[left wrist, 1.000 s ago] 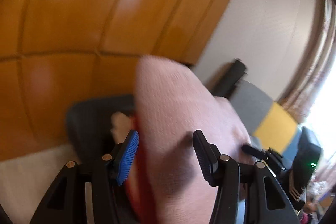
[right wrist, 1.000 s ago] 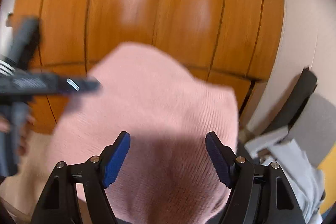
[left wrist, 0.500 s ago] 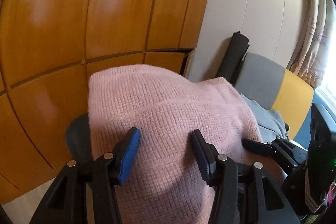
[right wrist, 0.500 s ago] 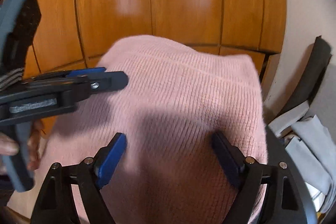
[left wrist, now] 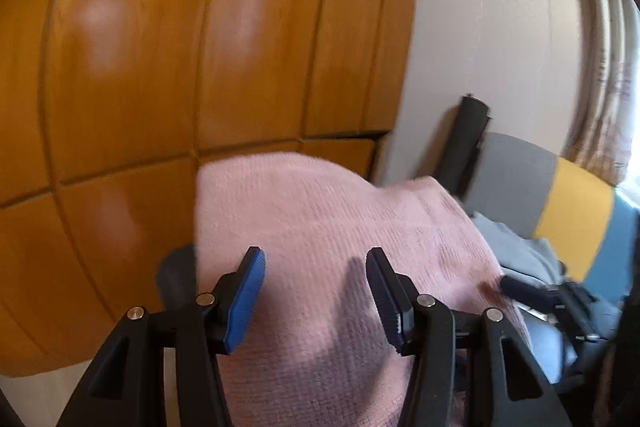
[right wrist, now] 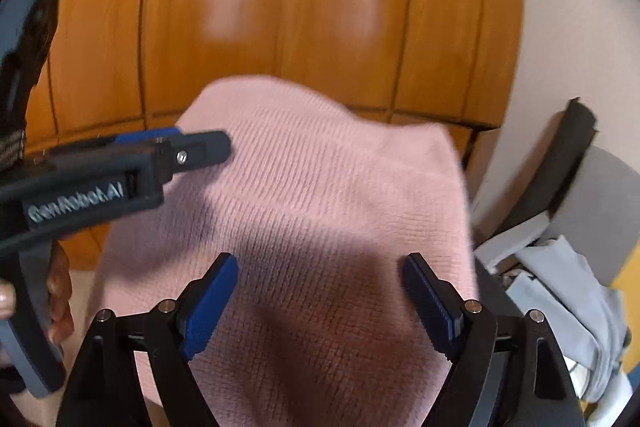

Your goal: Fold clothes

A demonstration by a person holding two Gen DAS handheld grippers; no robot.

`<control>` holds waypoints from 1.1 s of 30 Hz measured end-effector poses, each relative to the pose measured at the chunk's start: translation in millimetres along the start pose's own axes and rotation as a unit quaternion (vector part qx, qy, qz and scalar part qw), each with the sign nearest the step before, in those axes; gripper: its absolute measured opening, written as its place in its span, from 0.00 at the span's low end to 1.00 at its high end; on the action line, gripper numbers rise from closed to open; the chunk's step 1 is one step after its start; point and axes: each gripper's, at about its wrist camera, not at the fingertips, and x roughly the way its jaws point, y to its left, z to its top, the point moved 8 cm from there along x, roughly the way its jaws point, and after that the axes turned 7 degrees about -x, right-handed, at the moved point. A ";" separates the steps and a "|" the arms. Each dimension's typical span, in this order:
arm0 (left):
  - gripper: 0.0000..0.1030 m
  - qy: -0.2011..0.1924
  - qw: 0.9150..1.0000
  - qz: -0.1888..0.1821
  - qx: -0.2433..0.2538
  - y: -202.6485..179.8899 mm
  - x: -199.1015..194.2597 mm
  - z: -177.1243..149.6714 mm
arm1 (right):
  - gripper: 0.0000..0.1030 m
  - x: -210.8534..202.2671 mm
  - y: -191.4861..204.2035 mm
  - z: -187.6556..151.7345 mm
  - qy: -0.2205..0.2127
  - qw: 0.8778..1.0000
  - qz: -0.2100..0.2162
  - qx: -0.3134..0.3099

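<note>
Pink knit point(right wrist: 320, 211) covers whatever lies beneath it; near end cut off at 6 o'clock. Hand point(right wrist: 56, 291) cropped at 9 o'clock. Wood panels point(left wrist: 160, 67) blurred.

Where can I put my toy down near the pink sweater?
Not much room. The pink sweater covers the black seat. To its right lies grey clothing. Only a pale floor strip on the left, below the wooden cabinet, looks bare.
</note>
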 end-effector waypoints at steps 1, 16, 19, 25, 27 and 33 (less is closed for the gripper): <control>0.52 -0.008 1.000 0.020 0.001 2.0 -5.9 2.7 | 0.82 -9.9 -0.2 -0.1 -0.006 1.000 -0.008 0.001; 0.50 -0.034 0.995 0.089 0.021 -9.0 -65.4 -11.7 | 0.90 -30.6 -12.6 2.7 -0.021 0.997 -0.073 0.002; 0.46 -0.023 0.997 0.071 0.001 -7.6 -68.9 -14.8 | 0.90 -33.4 -12.0 1.2 -0.023 0.997 -0.068 0.005; 0.45 -0.008 0.999 0.052 -0.014 -7.8 -71.1 -15.9 | 0.90 -40.8 -9.8 -4.9 -0.032 0.998 -0.056 0.012; 0.45 0.000 0.999 0.050 -0.021 -6.5 -70.6 -18.5 | 0.91 -43.3 -7.9 -7.5 -0.033 0.998 -0.054 0.011; 0.46 0.002 0.998 0.062 -0.022 -1.2 -71.8 -21.8 | 0.93 -49.3 -2.6 -11.9 -0.033 0.998 -0.053 0.003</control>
